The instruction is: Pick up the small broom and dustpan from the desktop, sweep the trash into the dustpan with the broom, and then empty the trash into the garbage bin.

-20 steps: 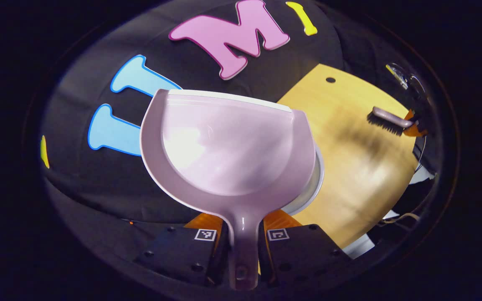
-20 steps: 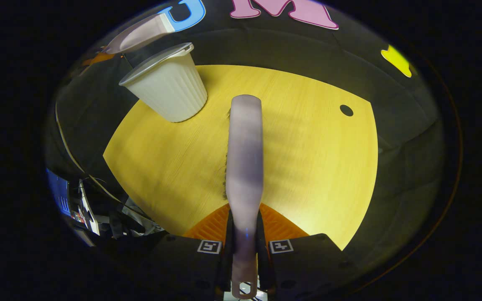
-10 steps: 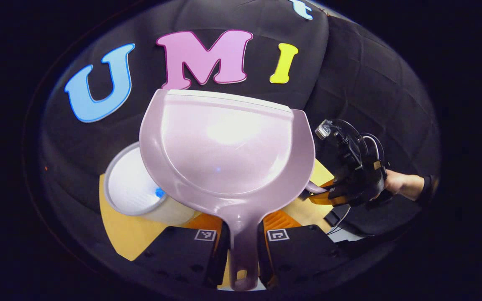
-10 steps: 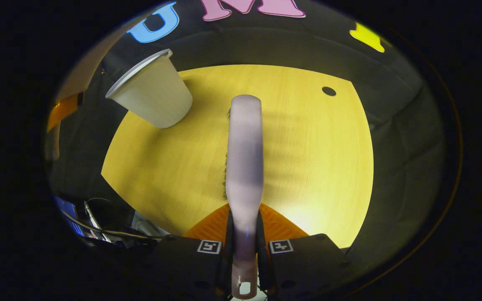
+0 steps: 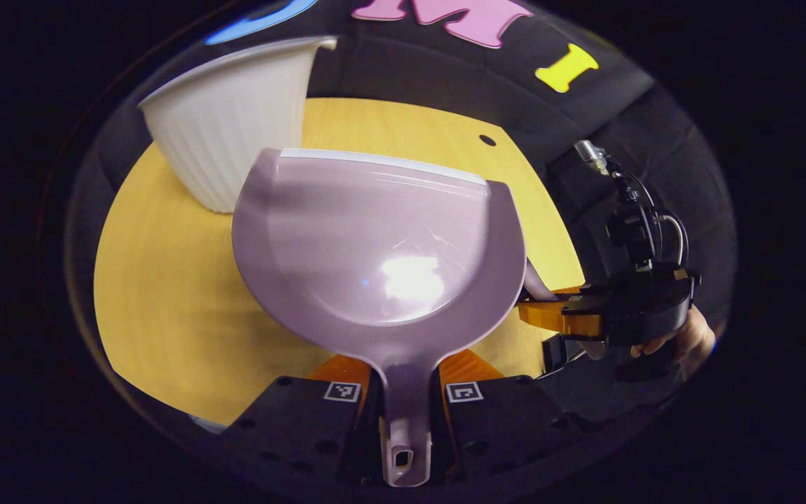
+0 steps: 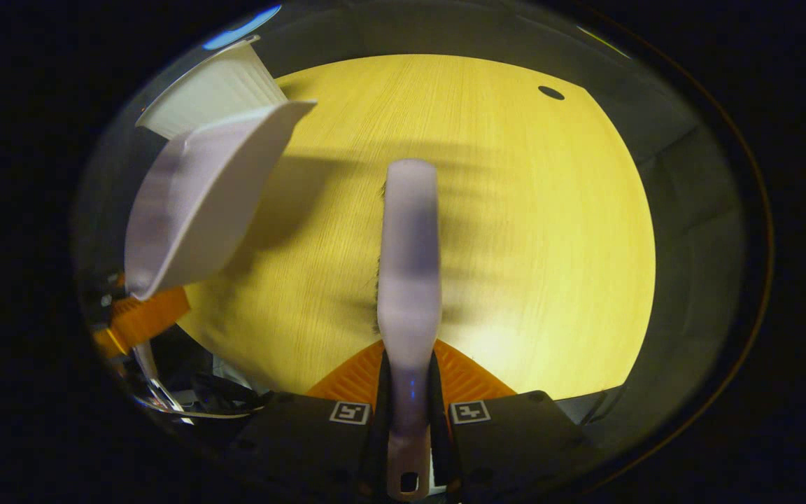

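Note:
My left gripper [image 5: 406,392] is shut on the handle of the pale lilac dustpan [image 5: 375,245], whose pan is held above the desktop and looks bare inside. The white ribbed garbage bin [image 5: 231,133] stands on the desk just beyond the pan's left rim. My right gripper [image 6: 410,406] is shut on the handle of the small lilac broom [image 6: 410,252], held over the desk with its dark bristles showing along the left side. In the right gripper view the dustpan [image 6: 200,192] hangs at the left in front of the bin [image 6: 210,87]. The right gripper [image 5: 550,313] also shows at the right of the left gripper view, held by a hand.
The yellow wooden desktop [image 6: 515,231] has a small dark hole [image 6: 551,92] near its far right edge. Black booth cloth surrounds the desk. Cables and gear lie beyond the desk's near left edge [image 6: 165,392].
The left gripper has tipped the dustpan back down from over the bin, which now stands beyond the pan's left rim. The right gripper with the broom has moved closer to the dustpan.

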